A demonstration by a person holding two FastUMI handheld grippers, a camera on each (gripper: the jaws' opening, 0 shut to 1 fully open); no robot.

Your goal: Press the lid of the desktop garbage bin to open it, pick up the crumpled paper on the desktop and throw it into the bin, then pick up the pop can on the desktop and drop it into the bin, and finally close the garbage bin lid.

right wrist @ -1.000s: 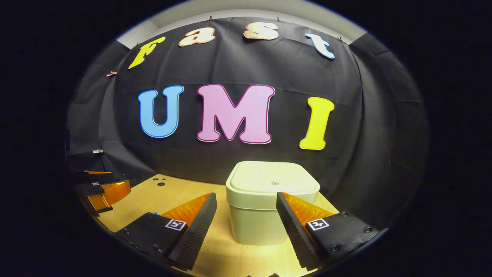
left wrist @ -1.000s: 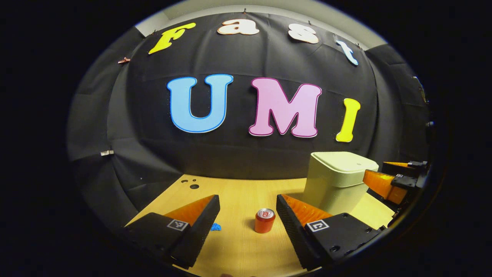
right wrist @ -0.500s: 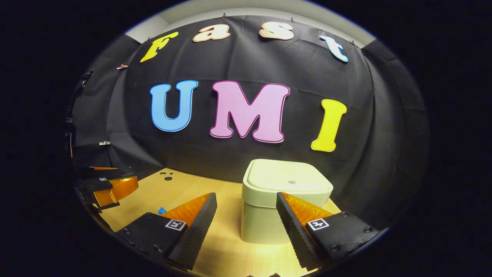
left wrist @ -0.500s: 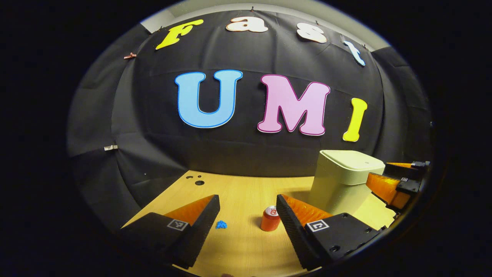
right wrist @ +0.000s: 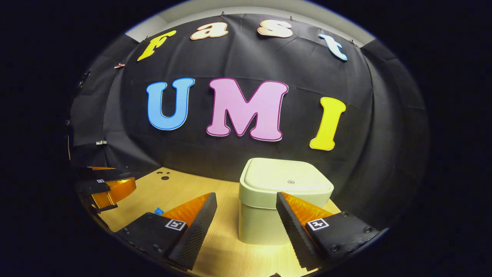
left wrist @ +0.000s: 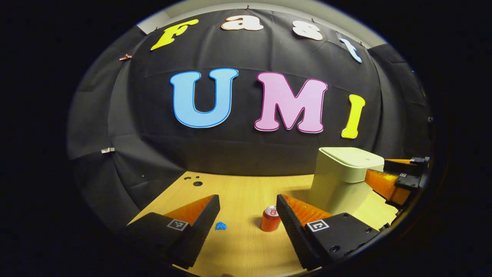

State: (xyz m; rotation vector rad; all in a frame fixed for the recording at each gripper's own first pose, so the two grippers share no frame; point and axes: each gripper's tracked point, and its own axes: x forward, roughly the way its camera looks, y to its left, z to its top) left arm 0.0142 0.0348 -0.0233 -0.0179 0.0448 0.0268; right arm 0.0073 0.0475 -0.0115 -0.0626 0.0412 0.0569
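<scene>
A pale green bin [right wrist: 282,204] with its lid [right wrist: 286,180] shut stands on the wooden desktop [right wrist: 226,250], just ahead of my open right gripper [right wrist: 246,202]. In the left gripper view the bin [left wrist: 340,179] is at the right, a small orange pop can [left wrist: 270,218] stands upright near the right finger of my open left gripper [left wrist: 248,206], and a small blue crumpled paper [left wrist: 220,226] lies beside the left finger. The paper [right wrist: 158,211] also peeks out at the left in the right gripper view. Each view shows the other gripper at its edge [left wrist: 396,179] [right wrist: 105,186].
Black cloth walls close in the desk at the back and sides. A few small holes [left wrist: 194,181] sit in the desk's far left corner. The desk's front edge runs just below both grippers.
Both views swung right and then drifted slightly back left. The bin, can and paper have stayed put, and both grippers stay open.
</scene>
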